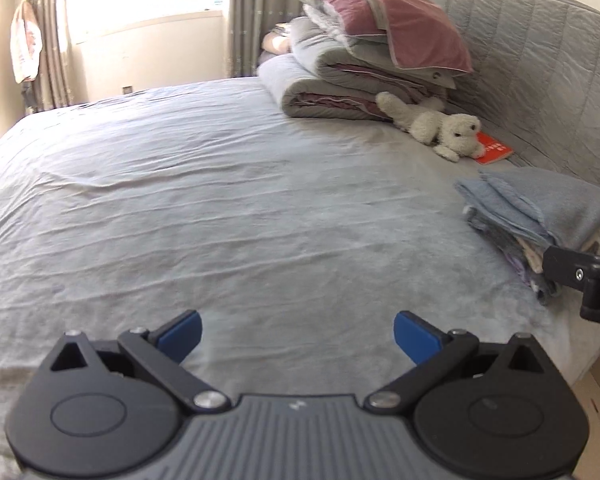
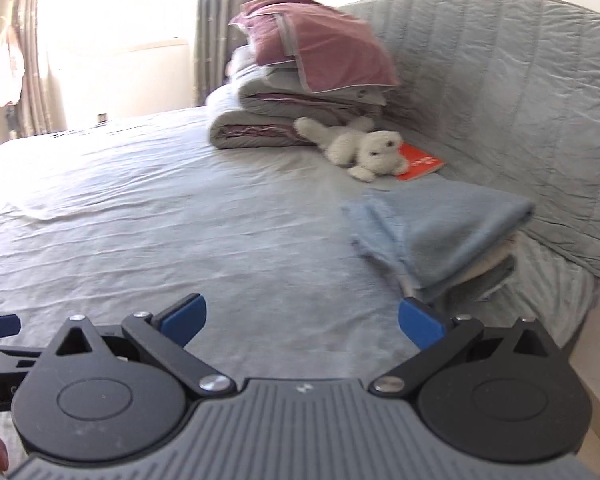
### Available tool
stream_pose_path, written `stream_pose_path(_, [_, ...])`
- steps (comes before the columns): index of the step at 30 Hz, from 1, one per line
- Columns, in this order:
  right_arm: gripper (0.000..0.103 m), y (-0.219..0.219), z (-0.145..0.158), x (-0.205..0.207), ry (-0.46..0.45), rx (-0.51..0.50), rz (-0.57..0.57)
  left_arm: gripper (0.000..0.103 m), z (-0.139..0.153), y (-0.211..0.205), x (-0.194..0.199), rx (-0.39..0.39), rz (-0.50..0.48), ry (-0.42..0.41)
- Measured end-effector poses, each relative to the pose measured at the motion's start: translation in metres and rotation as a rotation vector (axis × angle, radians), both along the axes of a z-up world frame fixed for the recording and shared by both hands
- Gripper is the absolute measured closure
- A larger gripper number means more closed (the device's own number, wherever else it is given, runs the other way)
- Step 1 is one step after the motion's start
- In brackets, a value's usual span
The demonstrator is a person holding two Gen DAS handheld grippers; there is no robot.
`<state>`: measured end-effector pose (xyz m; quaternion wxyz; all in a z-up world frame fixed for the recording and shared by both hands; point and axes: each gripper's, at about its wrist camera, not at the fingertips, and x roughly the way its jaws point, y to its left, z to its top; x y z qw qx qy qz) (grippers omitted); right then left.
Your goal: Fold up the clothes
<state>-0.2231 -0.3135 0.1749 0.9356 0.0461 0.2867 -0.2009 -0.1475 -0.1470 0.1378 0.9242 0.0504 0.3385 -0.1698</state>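
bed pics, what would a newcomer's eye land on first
Probably the white plush toy lying by the headboard, half over a red booklet. Behind it, a purple pillow tops a pile of folded bedding. Nearer, on the right, sits a stack of folded clothes.

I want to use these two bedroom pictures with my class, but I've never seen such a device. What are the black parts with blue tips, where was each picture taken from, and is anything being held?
Each picture comes from a camera mounted on a hand-held gripper, looking forward along its two fingers. A person holds one in each hand. The left gripper and the right gripper are both open and hold nothing. Below them lies a bed with a wrinkled grey sheet. To the right sits a stack of folded clothes, a blue one on top. Further back are a white plush toy partly on a red booklet, and folded quilts with a purple pillow on top. In the left view, the right gripper shows at the right edge.
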Motion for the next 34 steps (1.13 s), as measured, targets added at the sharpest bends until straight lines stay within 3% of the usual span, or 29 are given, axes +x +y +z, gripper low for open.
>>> stream_pose_path(7, [0.0,0.103,-0.023,0.099,0.078,0.062,0.276,0.001,-0.015,0.105,0.047,0.052,0.223,0.017])
stream_pose_path(14, [0.0,0.168,-0.073,0.167,0.098,0.05,0.376,0.001,-0.052,0.172,0.088,0.099,0.355,0.078])
stream_pose_path(24, [0.0,0.172,-0.124,0.214,0.121,0.018,0.343,0.001,-0.091,0.187,0.139,0.099,0.405,0.093])
stream_pose_path(30, [0.0,0.156,-0.135,0.241,0.107,0.068,0.305,0.001,-0.108,0.176,0.164,0.087,0.38,0.048])
stream_pose_path(34, [0.0,0.161,-0.149,0.257,0.115,0.037,0.348,0.001,-0.122,0.17,0.178,0.08,0.377,0.03])
